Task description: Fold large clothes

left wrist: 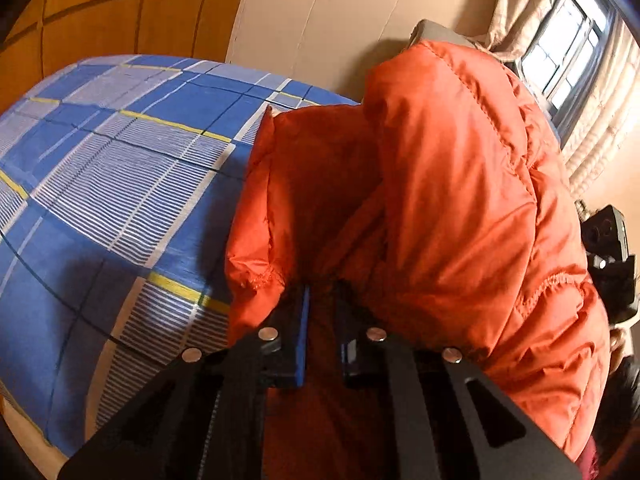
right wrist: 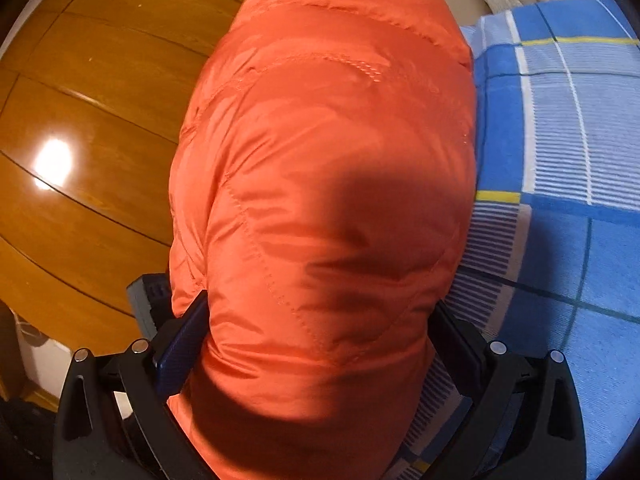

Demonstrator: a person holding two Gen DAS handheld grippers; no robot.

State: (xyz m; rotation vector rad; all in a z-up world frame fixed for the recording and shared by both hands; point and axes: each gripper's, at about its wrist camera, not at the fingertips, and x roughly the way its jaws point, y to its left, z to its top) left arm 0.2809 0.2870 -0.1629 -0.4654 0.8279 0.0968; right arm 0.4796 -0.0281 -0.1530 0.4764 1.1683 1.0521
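A puffy orange quilted jacket (left wrist: pixel 440 180) lies bunched on a bed with a blue checked sheet (left wrist: pixel 120 160). My left gripper (left wrist: pixel 323 292) is shut on a thin fold of the orange jacket near an elastic cuff (left wrist: pixel 256 276). In the right wrist view the jacket (right wrist: pixel 320 120) hangs over the bed's edge as a thick padded bulk. My right gripper (right wrist: pixel 320 304) stands wide open around that bulk, and the fabric fills the gap and touches both fingers. The blue pad (right wrist: pixel 182 340) of its left finger lies against the jacket's side.
The sheet (right wrist: pixel 560 140) spreads to the right of the jacket, and a glossy wooden floor (right wrist: pixel 80 120) lies to its left. A beige wall (left wrist: pixel 320 20) and a curtained window (left wrist: pixel 568 52) stand behind the bed. Black gear (left wrist: pixel 608 248) and a person's hand show at the right edge.
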